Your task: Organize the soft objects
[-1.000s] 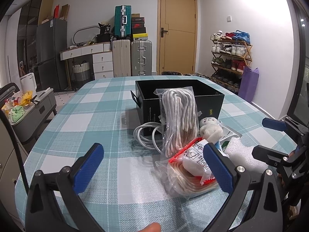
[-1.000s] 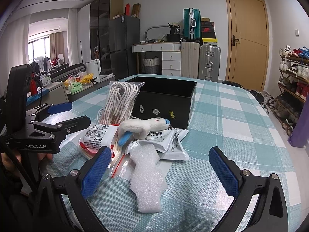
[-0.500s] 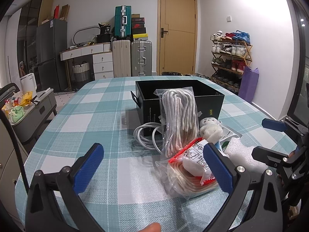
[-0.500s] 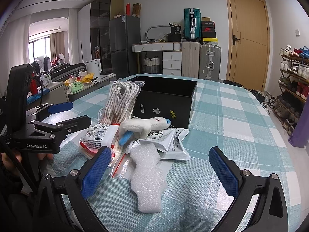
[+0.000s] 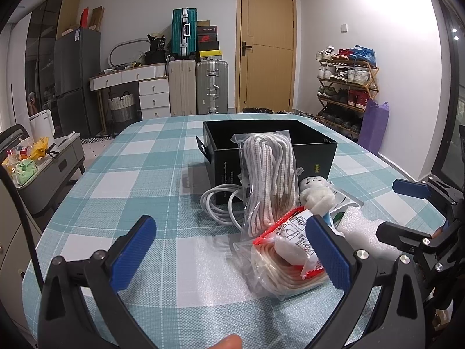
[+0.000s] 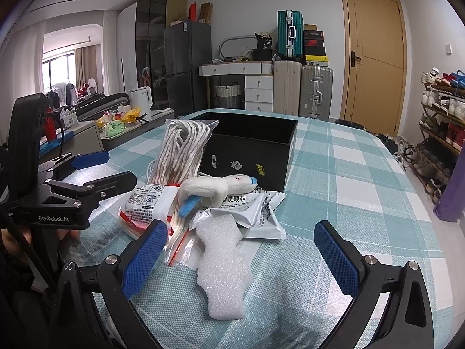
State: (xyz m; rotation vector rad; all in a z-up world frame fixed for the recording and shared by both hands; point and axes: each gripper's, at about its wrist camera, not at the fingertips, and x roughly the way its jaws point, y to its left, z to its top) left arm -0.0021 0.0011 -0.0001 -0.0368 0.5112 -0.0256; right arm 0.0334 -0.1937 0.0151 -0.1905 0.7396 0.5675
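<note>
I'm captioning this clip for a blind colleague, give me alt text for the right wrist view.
The open right gripper hovers over a checked tablecloth, its blue-padded fingers either side of a white foam sheet. Behind it lie a foil pouch, a white plush toy, bagged white rope and an open black box. The open left gripper is at left.

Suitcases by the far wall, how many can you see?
3: a teal suitcase standing on top, a beige suitcase beneath it on the floor, and a silver suitcase to the beige one's right. Others may be hidden behind.
</note>
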